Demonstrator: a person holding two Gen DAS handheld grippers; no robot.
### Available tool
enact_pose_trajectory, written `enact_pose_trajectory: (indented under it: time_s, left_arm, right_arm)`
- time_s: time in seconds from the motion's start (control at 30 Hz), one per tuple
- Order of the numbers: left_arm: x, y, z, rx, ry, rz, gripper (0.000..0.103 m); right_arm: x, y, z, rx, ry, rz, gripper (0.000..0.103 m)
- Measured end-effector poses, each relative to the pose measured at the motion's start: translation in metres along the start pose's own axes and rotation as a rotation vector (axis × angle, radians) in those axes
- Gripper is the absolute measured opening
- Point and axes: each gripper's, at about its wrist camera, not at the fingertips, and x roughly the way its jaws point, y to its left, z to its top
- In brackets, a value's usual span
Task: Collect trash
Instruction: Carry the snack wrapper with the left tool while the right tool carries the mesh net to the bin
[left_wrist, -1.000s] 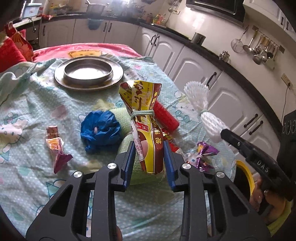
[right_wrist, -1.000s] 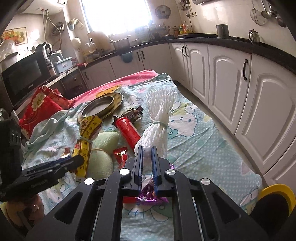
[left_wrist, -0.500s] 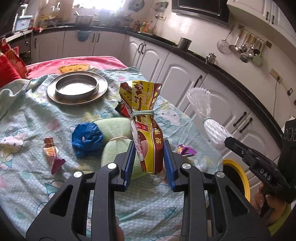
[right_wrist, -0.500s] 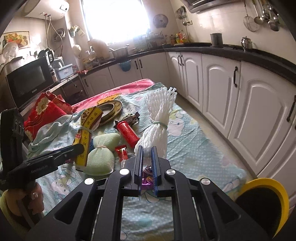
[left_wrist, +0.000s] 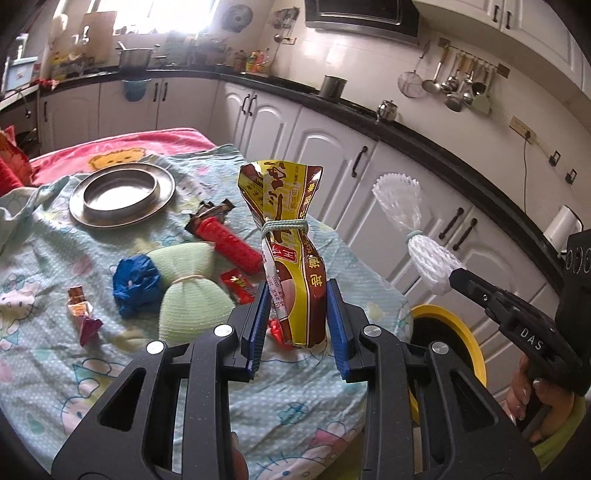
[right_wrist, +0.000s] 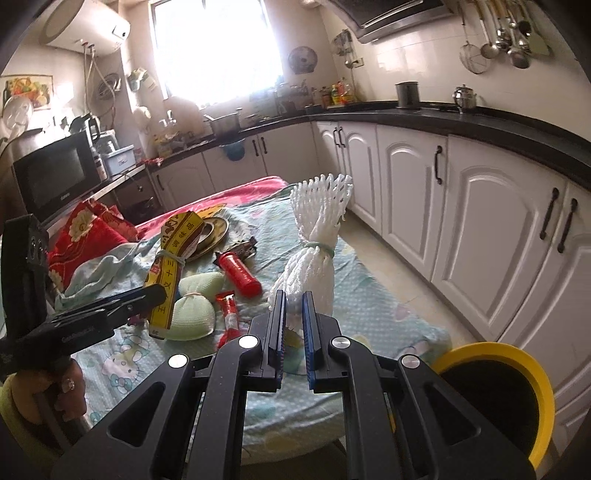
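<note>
My left gripper is shut on a yellow and brown snack bag tied with a green band, held upright above the table. My right gripper is shut on a white foam net bundle, also lifted; it shows in the left wrist view too. A yellow-rimmed black bin stands on the floor by the table's corner, below and to the right of the right gripper. On the table lie a red cylinder, a green net pouch, a blue crumpled bag and small wrappers.
A metal plate with a bowl sits at the table's far side. The table wears a pale blue cartoon cloth. White cabinets with a black counter run along the right. A red cushion lies at the far left.
Both grippers have risen and drawn back from the table with their items. The yellow bin has come further into both views.
</note>
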Motion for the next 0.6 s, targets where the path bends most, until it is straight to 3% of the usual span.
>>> enact_pose_trajectory:
  time_s: [0.6]
  left_arm:
    - [0.001, -0.050, -0.008, 0.099, 0.014, -0.072, 0.023]
  right_arm:
    - [-0.055, -0.033, -0.017, 0.069, -0.054, -0.106, 0.009]
